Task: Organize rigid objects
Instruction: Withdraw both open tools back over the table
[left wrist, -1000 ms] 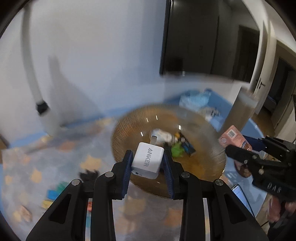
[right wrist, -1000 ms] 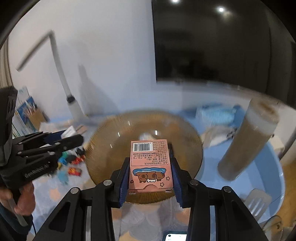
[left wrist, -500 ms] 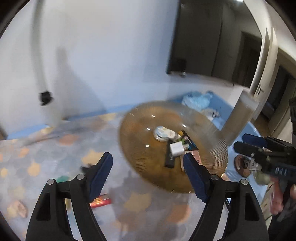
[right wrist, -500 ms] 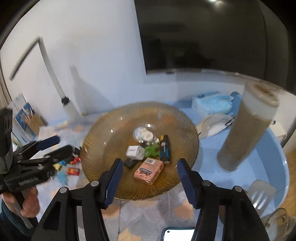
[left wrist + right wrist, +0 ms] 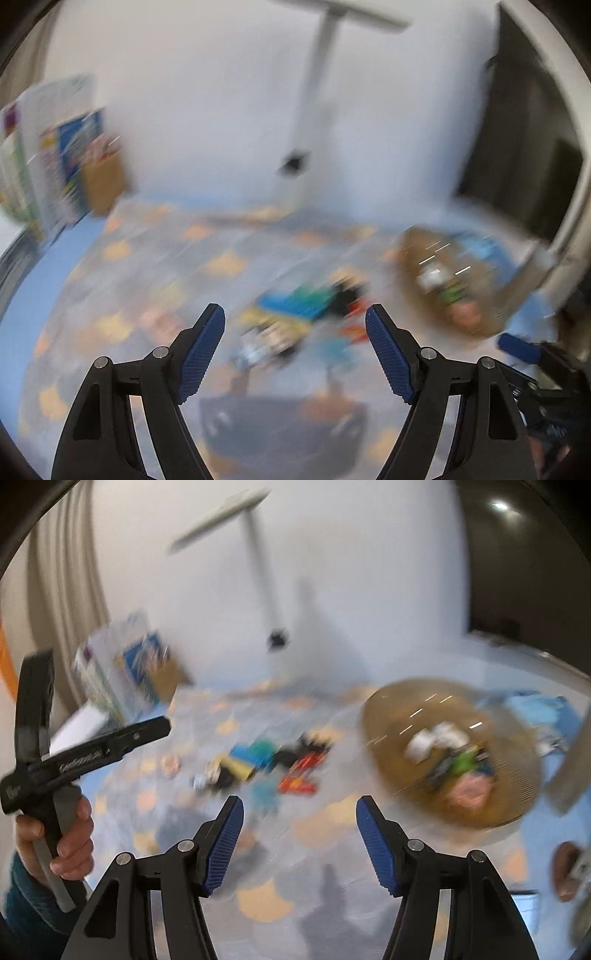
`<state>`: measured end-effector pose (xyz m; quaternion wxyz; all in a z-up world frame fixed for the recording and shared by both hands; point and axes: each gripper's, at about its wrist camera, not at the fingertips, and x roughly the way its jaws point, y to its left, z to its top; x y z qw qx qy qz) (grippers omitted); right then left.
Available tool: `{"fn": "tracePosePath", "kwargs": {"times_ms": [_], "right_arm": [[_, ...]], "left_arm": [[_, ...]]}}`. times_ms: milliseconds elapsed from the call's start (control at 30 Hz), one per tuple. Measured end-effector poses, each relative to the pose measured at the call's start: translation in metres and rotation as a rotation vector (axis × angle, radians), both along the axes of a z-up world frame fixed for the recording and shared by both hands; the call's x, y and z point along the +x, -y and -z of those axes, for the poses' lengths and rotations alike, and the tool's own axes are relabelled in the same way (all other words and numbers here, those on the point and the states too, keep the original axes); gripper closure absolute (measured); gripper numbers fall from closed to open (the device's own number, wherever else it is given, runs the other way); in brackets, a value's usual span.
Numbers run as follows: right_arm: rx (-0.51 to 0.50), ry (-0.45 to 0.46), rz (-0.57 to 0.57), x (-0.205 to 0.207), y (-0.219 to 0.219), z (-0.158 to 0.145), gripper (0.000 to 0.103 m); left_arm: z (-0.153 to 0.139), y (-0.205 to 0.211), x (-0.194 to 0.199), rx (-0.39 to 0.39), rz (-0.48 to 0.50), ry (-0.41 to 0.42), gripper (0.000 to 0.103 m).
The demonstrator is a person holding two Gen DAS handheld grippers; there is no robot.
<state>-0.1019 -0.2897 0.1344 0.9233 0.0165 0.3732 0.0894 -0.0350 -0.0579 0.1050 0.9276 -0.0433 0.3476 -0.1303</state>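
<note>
Left tool [image 5: 294, 334] gaping empty, right tool [image 5: 299, 827] just widened, empty, blurred toy pile [image 5: 266, 766]

— What is standing in the way ahead?
— A pile of small toys [image 5: 273, 768] is lying on the mat [image 5: 332, 849]; the brown plate [image 5: 384, 716] is sitting right of it.
— And free room?
— Bare mat is lying before the pile.

Small objects [image 5: 273, 764] lie scattered mid-table, the round dish [image 5: 517, 794] sits to their right with more pieces in it, books [image 5: 122, 672] stand far left against the wall [image 5: 351, 572]
</note>
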Motion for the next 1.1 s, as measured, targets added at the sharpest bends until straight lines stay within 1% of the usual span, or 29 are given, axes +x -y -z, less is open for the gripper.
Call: {"fn": "tracePosePath", "kwargs": {"times_ms": [33, 67, 100, 133, 267, 333, 400, 467, 533, 667, 967, 1033, 1100], "right_arm": [[-0.013, -0.006, -0.005, 0.002, -0.008, 0.014, 0.041], [-0.022, -0.016, -0.009, 0.005, -0.014, 0.029, 0.041], [-0.020, -0.035, -0.016, 0.008, -0.018, 0.045, 0.041], [-0.012, -0.054, -0.015, 0.011, -0.018, 0.055, 0.041], [-0.004, -0.107, 0.011, 0.023, -0.009, 0.085, 0.041], [-0.003, -0.113, 0.021, 0.024, -0.003, 0.094, 0.041], [0.031, -0.145, 0.026, 0.027, 0.003, 0.100, 0.041], [0.051, -0.138, 0.040, 0.026, 0.008, 0.099, 0.041], [0.063, -0.137, 0.055, 0.025, 0.011, 0.100, 0.040], [0.064, -0.130, 0.065, 0.023, 0.012, 0.097, 0.039], [0.045, -0.143, 0.062, 0.025, 0.007, 0.098, 0.037], [0.040, -0.144, 0.060, 0.026, 0.007, 0.099, 0.037], [0.039, -0.145, 0.061, 0.027, 0.007, 0.099, 0.037]], "left_arm": [[0.022, -0.008, 0.001, 0.031, -0.031, -0.028, 0.026], [0.038, -0.012, 0.001, 0.052, -0.048, -0.046, 0.026], [0.046, -0.016, 0.001, 0.064, -0.056, -0.057, 0.026], [0.061, -0.020, 0.002, 0.074, -0.066, -0.075, 0.026], [0.086, -0.028, 0.005, 0.050, -0.083, -0.122, 0.026], [0.086, -0.030, 0.005, 0.051, -0.091, -0.120, 0.026], [0.085, -0.030, 0.002, 0.056, -0.098, -0.088, 0.026], [0.088, -0.029, 0.001, 0.070, -0.098, -0.095, 0.026], [0.087, -0.026, -0.002, 0.081, -0.099, -0.079, 0.026], [0.087, -0.024, -0.001, 0.093, -0.092, -0.083, 0.026], [0.085, -0.029, -0.002, 0.060, -0.104, -0.076, 0.026], [0.085, -0.031, -0.003, 0.049, -0.103, -0.074, 0.026], [0.084, -0.037, -0.003, 0.019, -0.104, -0.083, 0.026]]}}
